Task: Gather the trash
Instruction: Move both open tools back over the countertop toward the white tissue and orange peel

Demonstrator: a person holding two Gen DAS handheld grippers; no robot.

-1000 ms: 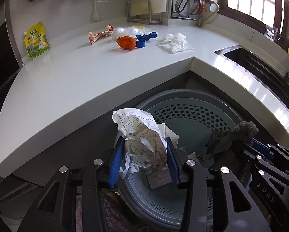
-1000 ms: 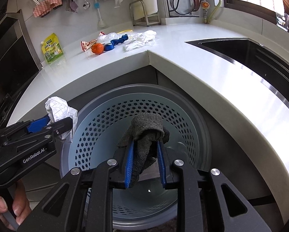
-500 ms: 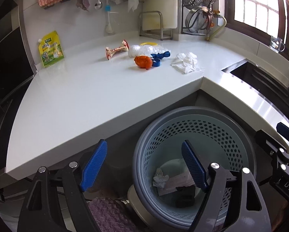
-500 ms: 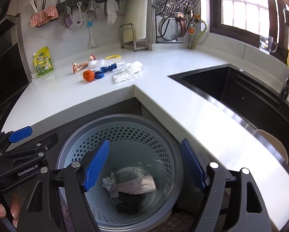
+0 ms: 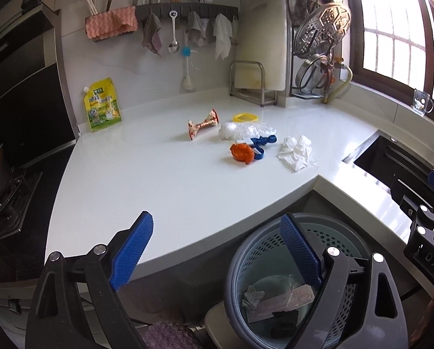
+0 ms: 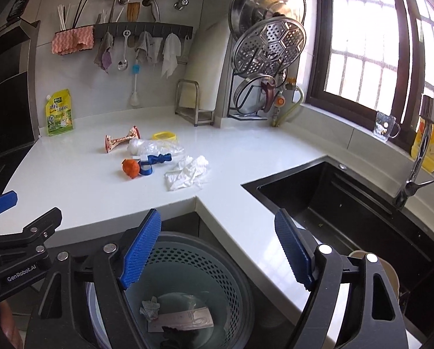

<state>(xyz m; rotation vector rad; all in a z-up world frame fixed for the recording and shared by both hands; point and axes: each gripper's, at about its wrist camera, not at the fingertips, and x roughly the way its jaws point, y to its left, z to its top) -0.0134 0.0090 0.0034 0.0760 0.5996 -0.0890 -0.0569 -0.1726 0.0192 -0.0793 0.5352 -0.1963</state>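
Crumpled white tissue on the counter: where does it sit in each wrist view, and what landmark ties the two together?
Left wrist view: crumpled white tissue right of centre, near the counter's inner corner.
Right wrist view: the tissue sits centre-left, just above that corner.
Shared landmark: the orange scrap lies just left of the tissue in both.

Perforated bin [image 5: 275,250] below the counter [image 5: 158,180] corner, crumpled paper [image 5: 253,296] inside, sink [image 6: 347,197] at right.
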